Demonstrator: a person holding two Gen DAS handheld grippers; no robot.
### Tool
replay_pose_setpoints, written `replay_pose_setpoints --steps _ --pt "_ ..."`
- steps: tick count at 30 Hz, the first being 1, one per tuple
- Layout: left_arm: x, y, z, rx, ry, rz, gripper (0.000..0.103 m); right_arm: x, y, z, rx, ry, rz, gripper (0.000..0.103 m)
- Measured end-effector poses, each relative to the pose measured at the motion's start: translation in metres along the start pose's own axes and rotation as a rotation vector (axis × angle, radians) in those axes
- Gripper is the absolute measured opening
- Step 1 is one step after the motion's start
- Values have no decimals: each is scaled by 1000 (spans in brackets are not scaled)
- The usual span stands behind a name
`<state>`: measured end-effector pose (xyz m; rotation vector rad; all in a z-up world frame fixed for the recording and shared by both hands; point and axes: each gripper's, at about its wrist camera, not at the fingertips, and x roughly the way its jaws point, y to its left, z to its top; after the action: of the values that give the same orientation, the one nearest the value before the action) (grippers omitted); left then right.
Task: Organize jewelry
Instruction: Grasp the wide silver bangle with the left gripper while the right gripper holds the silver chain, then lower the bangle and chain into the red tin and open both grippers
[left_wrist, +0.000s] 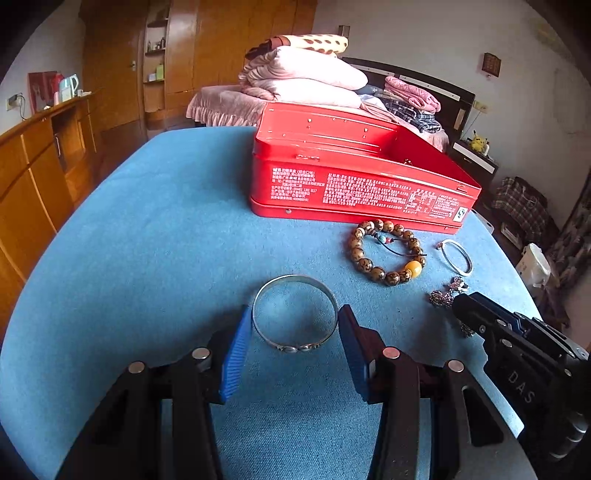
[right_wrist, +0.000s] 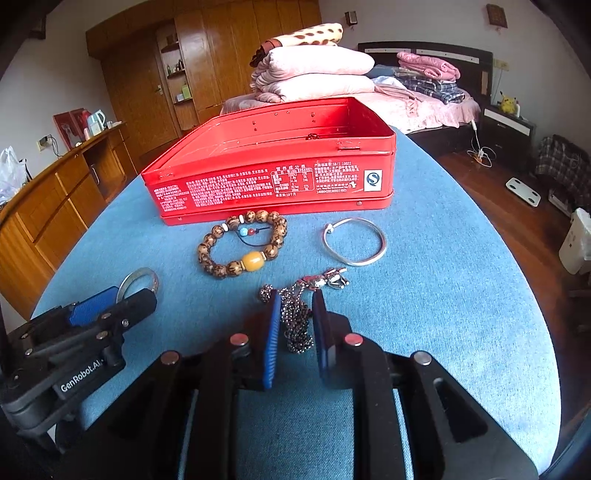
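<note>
An open red tin box (left_wrist: 354, 184) (right_wrist: 273, 173) stands on the blue table cloth. In front of it lie a brown bead bracelet (left_wrist: 386, 251) (right_wrist: 243, 243), a thin silver bangle (left_wrist: 456, 256) (right_wrist: 354, 242) and a beaded chain necklace with a charm (right_wrist: 297, 317) (left_wrist: 445, 295). A wide silver cuff bangle (left_wrist: 295, 317) (right_wrist: 138, 282) lies between the blue pads of my left gripper (left_wrist: 295, 321) (right_wrist: 110, 299), which touch its sides. My right gripper (right_wrist: 295, 314) (left_wrist: 480, 317) straddles the chain necklace with its jaws narrowly apart.
The blue cloth table (left_wrist: 147, 240) (right_wrist: 443, 295) has rounded edges. Wooden cabinets (left_wrist: 44, 158) stand at the left. A bed with folded bedding (right_wrist: 317, 74) lies behind the table. A nightstand (right_wrist: 508, 129) and bags stand at the right.
</note>
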<state>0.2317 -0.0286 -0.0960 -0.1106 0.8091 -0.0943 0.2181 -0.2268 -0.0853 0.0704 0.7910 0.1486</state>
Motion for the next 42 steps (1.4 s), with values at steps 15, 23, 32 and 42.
replay_pose_setpoints --steps 15,23,32,42 --pt "-25 1 30 -7 -90 -42 47 -37 4 39 -25 -104 17 16" --pt "-37 -9 82 4 -192 -50 48 -55 -2 85 -46 -201 26 16" --pt "-6 -24 148 9 -232 -63 48 -33 -6 149 -58 -240 60 16" --pt "56 -23 170 18 -172 -35 48 34 -22 177 -28 -172 60 16"
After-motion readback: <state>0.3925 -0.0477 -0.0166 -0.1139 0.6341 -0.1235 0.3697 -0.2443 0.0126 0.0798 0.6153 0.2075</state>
